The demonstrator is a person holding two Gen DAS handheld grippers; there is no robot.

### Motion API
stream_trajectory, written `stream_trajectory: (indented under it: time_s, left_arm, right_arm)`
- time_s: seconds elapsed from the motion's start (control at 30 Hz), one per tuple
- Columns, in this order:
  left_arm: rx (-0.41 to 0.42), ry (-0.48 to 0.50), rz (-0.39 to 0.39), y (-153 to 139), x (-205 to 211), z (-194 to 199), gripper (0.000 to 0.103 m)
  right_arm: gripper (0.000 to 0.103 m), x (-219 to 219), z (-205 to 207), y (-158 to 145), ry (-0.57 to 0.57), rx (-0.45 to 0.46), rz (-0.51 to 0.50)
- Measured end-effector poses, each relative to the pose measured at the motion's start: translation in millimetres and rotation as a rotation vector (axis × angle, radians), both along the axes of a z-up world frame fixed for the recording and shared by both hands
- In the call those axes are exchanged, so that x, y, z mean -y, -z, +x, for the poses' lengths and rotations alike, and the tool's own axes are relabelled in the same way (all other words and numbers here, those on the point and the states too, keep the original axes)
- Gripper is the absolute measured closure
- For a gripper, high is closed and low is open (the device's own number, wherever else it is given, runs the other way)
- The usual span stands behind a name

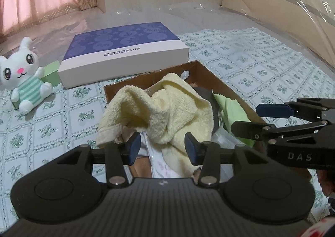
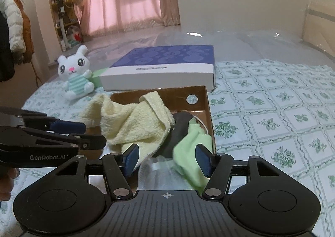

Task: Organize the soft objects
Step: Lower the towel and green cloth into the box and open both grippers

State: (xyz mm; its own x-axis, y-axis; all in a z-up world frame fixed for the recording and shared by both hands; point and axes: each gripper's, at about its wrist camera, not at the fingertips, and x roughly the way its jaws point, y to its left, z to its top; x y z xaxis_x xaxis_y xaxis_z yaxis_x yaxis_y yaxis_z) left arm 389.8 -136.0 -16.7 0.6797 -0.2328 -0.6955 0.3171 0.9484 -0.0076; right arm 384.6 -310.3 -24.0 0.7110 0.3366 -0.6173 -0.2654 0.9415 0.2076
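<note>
Far left of both tongs, a plush rabbit [image 1: 23, 75] sits on the patterned bedspread [image 1: 261, 73], touching a green block [image 1: 51, 73]. Ahead of the tongs lies a blue-and-white box [image 1: 123, 52]. Just before it stands an open cardboard box [image 2: 201, 98]. The left tongs [image 1: 162, 146] hover over its near edge, jaws parted, gripping nothing; the yellow towel [image 1: 159, 109] lies between and beyond the pads, draped over the box's left rim. The right tongs [image 2: 168, 158] are likewise released; the green cloth [image 2: 192, 144] lies by the right pad, beside a dark cloth [image 2: 178, 130].
</note>
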Motion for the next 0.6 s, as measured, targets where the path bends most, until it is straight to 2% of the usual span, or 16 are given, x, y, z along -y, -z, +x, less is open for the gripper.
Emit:
stream_trajectory:
  time_s: [0.6]
  left_arm:
    - [0.071, -0.020, -0.017, -39, -16, -79, 0.048]
  right_arm:
    - [0.038, 4, -70, -31, 0.073, 0.009, 0.112]
